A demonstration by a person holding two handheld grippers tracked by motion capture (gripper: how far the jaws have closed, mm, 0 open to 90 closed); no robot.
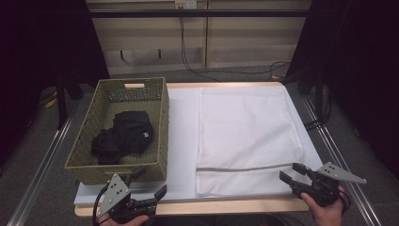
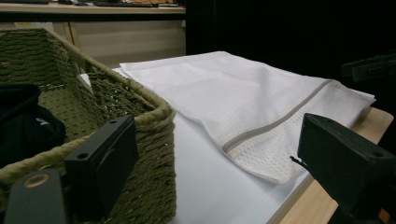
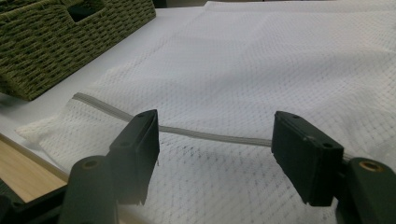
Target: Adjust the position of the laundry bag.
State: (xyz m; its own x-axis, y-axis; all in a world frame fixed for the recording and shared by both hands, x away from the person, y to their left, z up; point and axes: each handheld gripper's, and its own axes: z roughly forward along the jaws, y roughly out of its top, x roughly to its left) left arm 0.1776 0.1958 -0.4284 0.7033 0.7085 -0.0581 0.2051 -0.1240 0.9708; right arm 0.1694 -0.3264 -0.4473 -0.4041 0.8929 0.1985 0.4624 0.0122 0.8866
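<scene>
Two open grippers waiting at the near edge beside a white mesh laundry bag [image 1: 247,136].

The bag, soft honeycomb netting with a grey zipper [image 3: 215,136] running across its near end, is lying flat on the white table mat [image 1: 181,141], long axis running away from the person. The right gripper [image 1: 292,173] is hovering wide open, gripping nothing, at the zipper's right end; the left gripper [image 1: 150,182] is gaping empty before the olive woven basket [image 1: 94,106] holding black clothing [image 1: 123,136].

White mesh-cloth bag [image 1: 247,132], rough olive woven basket [image 1: 94,106], matt black cloth [image 1: 123,136], pale wood table edge [image 1: 226,206].
</scene>
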